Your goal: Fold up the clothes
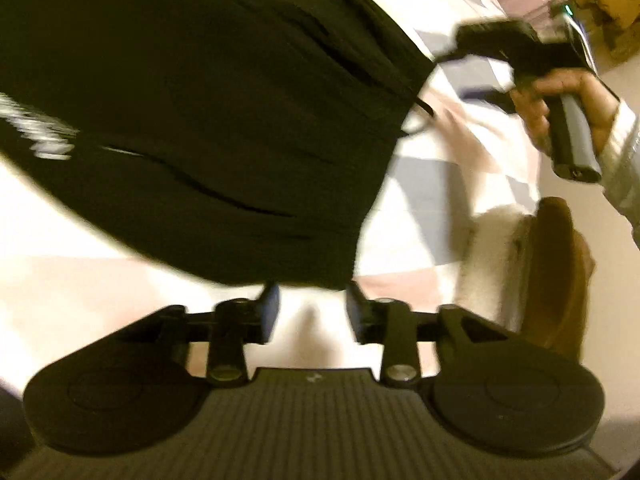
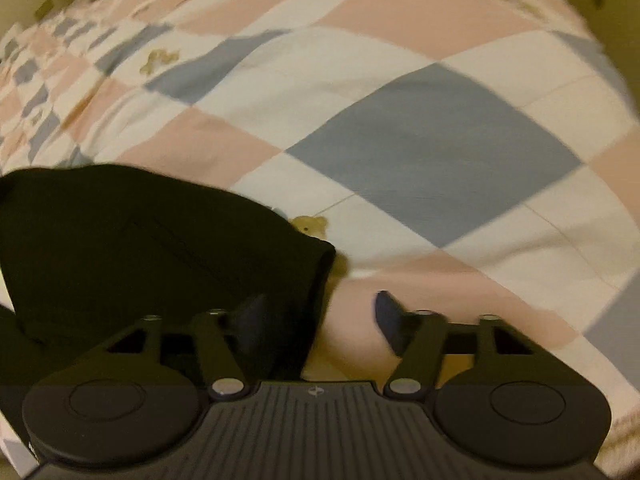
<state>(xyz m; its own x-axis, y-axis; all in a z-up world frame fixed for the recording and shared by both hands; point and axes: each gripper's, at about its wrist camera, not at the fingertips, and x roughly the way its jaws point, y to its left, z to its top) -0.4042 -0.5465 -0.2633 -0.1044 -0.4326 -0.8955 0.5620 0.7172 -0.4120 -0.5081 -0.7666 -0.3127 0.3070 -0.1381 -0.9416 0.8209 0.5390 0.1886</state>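
In the left wrist view, the black garment is seen spread over the checked quilt — soft, limp, best taken at its hem — just ahead of the left gripper, parted and empty. In the right wrist view, the right gripper is likewise held apart with nothing pinched, the garment's corner lying at its left finger — matte knit against smooth patchwork.

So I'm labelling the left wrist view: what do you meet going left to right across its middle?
White print → black garment → checked bedspread → the hand holding the right tool's handle → pale sleeve.
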